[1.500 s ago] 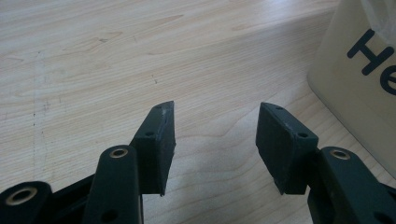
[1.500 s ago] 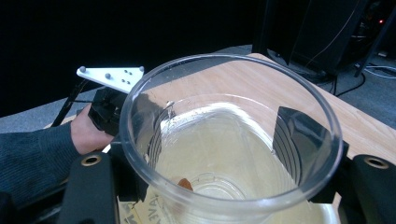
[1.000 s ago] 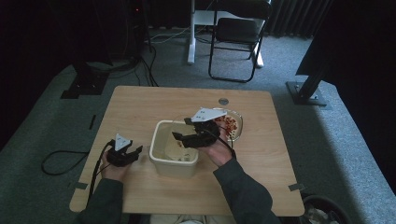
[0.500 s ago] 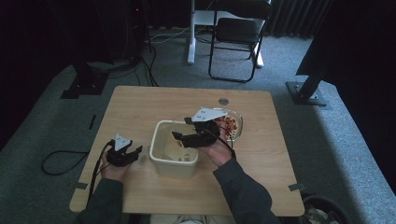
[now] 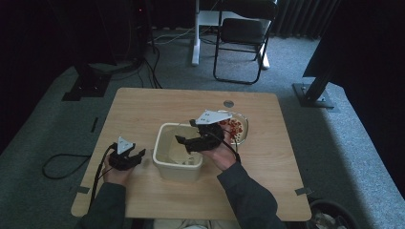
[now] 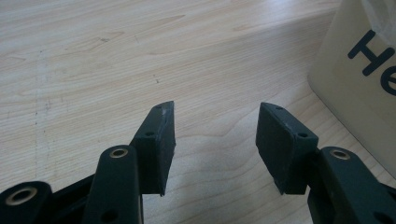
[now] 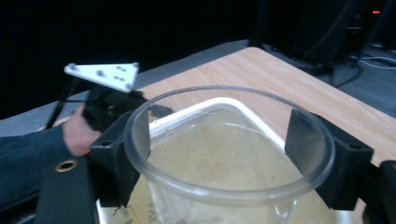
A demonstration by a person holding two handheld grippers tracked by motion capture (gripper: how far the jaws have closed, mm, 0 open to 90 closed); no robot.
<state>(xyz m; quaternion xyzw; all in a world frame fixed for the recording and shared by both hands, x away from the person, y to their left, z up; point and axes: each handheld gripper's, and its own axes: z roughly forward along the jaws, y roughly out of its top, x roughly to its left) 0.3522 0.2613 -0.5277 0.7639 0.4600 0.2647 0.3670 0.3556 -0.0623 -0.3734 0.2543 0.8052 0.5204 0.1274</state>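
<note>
Right gripper: hanging over the tub in the high view, with the hand behind it. The right gripper view is showing a clear cup between the two jaws, its rim spanning from one pad to the other, held above the tub's pale inside. The jaws have just been opening; whether the pads are still pressing the cup's wall cannot be told.

Cup: lying over the tub's right half, too dark to make out in the high view.

Left gripper: resting on the table left of the tub in the high view, cable trailing off the near-left edge. The left gripper view is showing its jaws spread with nothing but bare wood between them, and the tub's cream wall with dark lettering at the right edge.

Bowl: sitting just right of the tub in the high view, holding red pieces, partly behind the right gripper's grey plate.

Left gripper again: appearing far off in the right gripper view, beyond the cup's rim.
</note>
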